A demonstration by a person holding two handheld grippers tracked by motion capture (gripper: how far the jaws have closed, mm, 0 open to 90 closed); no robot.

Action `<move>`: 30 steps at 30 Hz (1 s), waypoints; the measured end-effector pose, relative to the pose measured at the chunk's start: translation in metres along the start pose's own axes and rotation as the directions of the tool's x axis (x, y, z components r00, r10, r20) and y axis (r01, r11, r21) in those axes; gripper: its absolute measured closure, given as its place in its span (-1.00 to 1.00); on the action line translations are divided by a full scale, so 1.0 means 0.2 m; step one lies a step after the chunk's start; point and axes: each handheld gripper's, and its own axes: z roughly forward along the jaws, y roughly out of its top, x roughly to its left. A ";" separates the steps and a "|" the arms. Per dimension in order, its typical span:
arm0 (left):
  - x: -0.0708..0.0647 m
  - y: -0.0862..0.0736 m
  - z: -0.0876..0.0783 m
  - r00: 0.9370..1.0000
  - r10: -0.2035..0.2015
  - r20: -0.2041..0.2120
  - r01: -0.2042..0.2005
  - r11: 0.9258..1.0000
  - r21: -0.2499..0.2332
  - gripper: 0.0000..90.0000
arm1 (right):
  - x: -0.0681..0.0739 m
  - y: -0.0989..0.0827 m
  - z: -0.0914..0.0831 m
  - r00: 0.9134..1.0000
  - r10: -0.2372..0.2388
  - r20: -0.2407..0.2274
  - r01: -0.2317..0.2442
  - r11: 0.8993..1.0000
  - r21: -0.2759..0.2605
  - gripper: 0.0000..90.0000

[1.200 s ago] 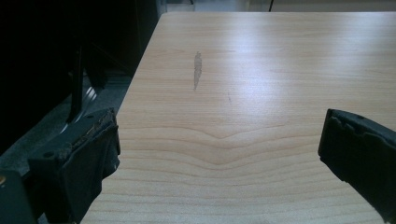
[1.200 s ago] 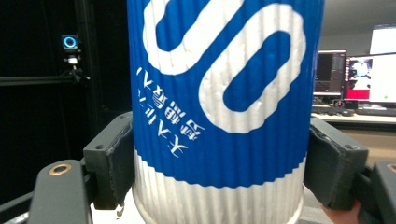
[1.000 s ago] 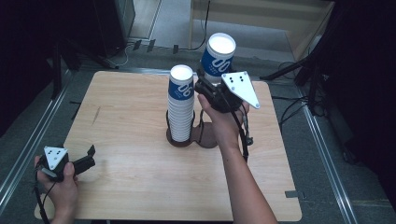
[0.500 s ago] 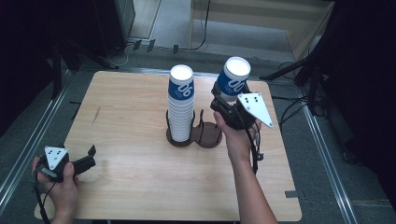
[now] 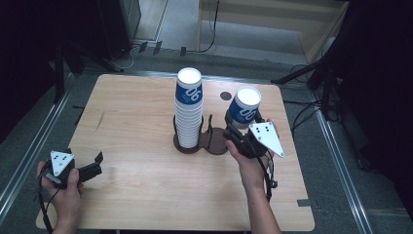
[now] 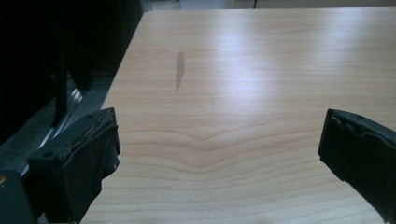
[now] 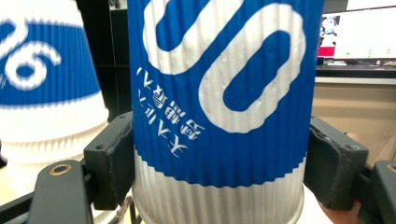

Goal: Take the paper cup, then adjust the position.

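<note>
Wooden desk [image 5: 146, 195] under dim light: the right tongs [image 5: 237, 127], clamped on an upside-down blue cup [image 5: 243, 108], have dropped from above the stack [image 5: 189, 109] toward its three o'clock, beside the dark holder [image 5: 216, 141]. Set-down looks close. Left tongs [image 5: 95, 165] idle wide, seven o'clock.

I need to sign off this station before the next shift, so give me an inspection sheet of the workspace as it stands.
Surface: wooden table, one dark streak at left.
Job's things: stack of cups upside down in a dark two-ring holder; single cup upside down, over the free ring.
Clutter: nothing seen.
Grippers: right gripper shut on the single cup; left gripper open, jaws wide over bare wood.
Cables: one trails from each gripper; more on the floor.
Surroundings: dark room, grey floor, pale wooden furniture behind.
</note>
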 end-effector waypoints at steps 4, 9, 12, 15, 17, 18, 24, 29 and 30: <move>-0.07 0.01 0.00 0.998 0.037 0.045 -0.037 0.999 -0.006 -1.00 | 0.00 -0.06 -0.04 1.000 0.003 -0.001 -0.003 1.000 0.021 -0.53; -0.15 0.04 0.00 0.992 0.074 0.100 -0.070 0.997 -0.038 -1.00 | 0.02 -0.14 -0.08 1.000 0.004 -0.012 -0.003 0.999 0.046 -0.53; -0.20 0.06 0.00 0.987 0.076 0.145 -0.068 0.996 -0.062 -1.00 | 0.04 -0.17 -0.08 0.999 -0.030 -0.031 0.032 0.997 0.069 -0.52; -0.25 0.09 0.00 0.979 0.103 0.174 -0.093 0.993 -0.069 -1.00 | 0.06 -0.21 -0.08 0.998 -0.041 -0.053 0.045 0.996 0.073 -0.52; -0.27 0.11 -0.01 0.976 0.107 0.189 -0.094 0.993 -0.076 -0.90 | 0.07 -0.22 -0.08 0.998 -0.045 -0.054 0.050 0.995 0.082 -0.52; -0.29 0.13 -0.02 0.976 0.104 0.194 -0.089 0.992 -0.085 -0.90 | 0.07 -0.23 -0.08 0.997 -0.046 -0.054 0.050 0.995 0.084 -0.52; -0.35 0.24 -0.04 0.963 0.087 0.255 -0.065 0.994 -0.093 -0.71 | 0.11 -0.22 -0.07 0.997 -0.053 -0.062 0.057 0.995 0.079 -0.52; -0.40 0.31 -0.04 0.939 0.077 0.335 -0.058 0.996 -0.067 -0.99 | 0.16 -0.24 -0.08 0.994 -0.066 -0.083 0.074 0.993 0.088 -0.52; -0.43 0.34 -0.05 0.931 0.079 0.357 -0.056 0.996 -0.075 -0.99 | 0.20 -0.25 -0.09 0.993 -0.071 -0.099 0.080 0.993 0.086 -0.52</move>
